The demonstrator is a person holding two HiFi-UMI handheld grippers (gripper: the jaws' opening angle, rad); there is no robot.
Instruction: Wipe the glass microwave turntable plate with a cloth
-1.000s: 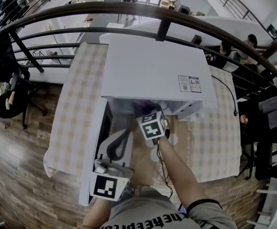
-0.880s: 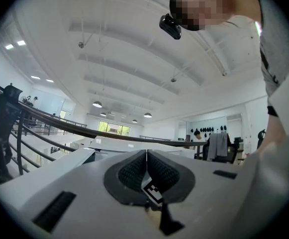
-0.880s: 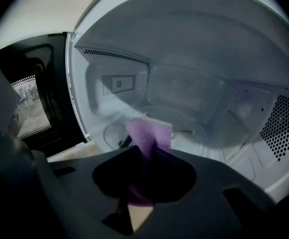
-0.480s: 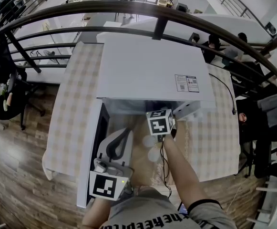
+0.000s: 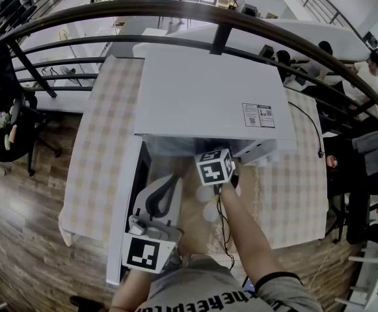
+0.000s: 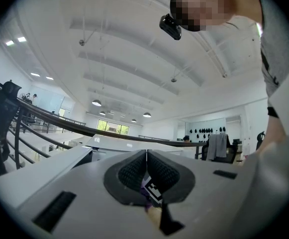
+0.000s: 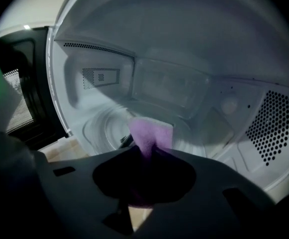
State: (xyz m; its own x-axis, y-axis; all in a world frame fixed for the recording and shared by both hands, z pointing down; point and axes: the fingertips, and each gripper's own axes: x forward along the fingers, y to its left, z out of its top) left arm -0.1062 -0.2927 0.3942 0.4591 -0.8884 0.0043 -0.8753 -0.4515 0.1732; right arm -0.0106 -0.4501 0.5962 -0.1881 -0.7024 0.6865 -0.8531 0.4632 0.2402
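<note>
Right gripper view: cloth [image 7: 149,133] toward plate [image 7: 103,129]

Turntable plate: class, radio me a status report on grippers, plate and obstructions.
Right hand-held gripper shut on purple cloth, inside microwave. Left hand-held gripper shut, empty. Glass plate seated inside; door open.

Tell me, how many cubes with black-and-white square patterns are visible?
2. One black-and-white patterned cube sits on the left gripper, beside the open door; the other is on the right gripper at the white microwave's opening. No others seen.

One microwave [image 5: 208,96], one cloth [image 7: 151,132], one glass plate [image 7: 103,127], two grippers [image 6: 146,169] [image 7: 146,156].
</note>
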